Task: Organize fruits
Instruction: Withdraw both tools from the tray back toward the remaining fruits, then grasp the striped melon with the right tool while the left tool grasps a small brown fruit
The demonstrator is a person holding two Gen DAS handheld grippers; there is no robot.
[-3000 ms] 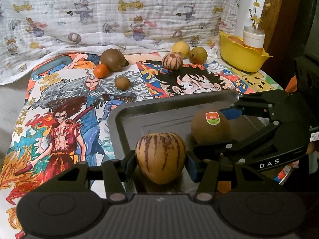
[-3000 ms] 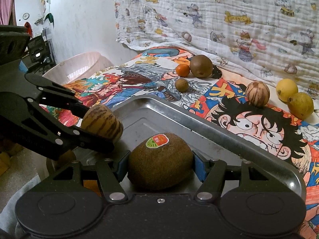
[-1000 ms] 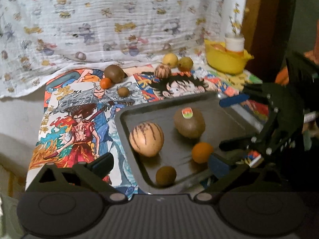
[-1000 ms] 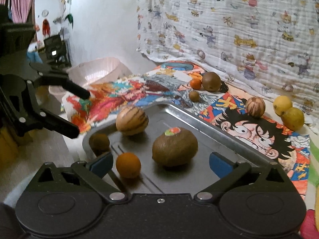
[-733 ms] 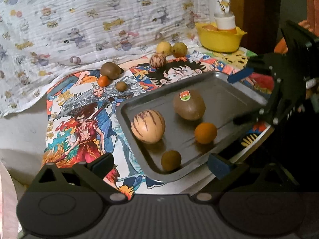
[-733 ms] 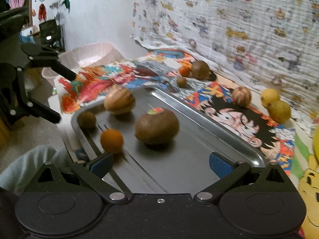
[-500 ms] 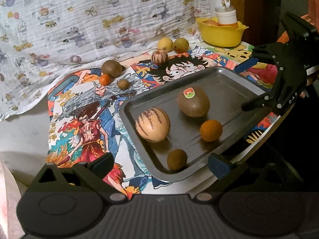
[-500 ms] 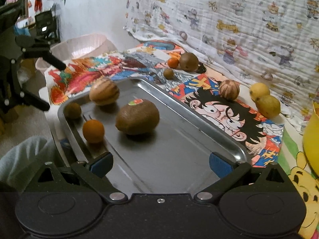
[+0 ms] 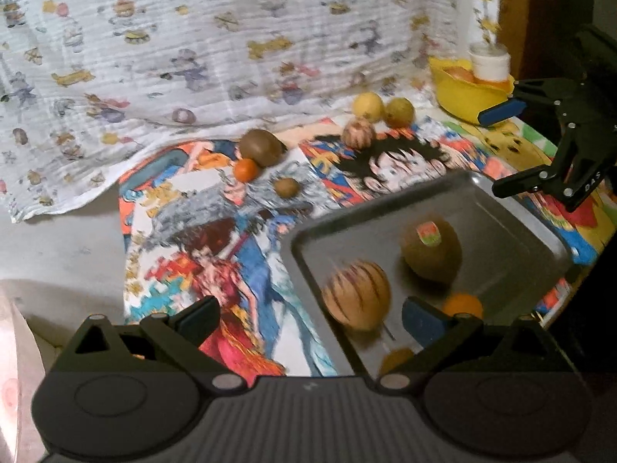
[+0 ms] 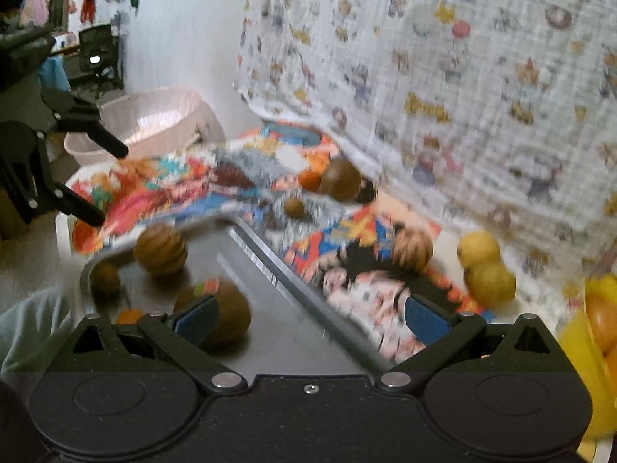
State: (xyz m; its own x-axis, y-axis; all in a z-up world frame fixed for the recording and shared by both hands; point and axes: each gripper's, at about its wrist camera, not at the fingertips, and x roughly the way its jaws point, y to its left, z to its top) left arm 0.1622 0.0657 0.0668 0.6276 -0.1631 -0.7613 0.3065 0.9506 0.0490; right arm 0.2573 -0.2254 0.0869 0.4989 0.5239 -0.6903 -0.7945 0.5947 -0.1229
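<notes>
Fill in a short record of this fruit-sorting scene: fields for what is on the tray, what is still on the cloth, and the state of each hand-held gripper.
Tray: metal, on the printed cloth
Fruit on tray: striped melon, stickered kiwi, orange, small brown fruit
Fruit still on cloth: large kiwi, small orange, small kiwi, striped fruit, two lemons
Left hand-held gripper: open, empty
Right hand-held gripper: open, empty
Image quality: motion blur
</notes>
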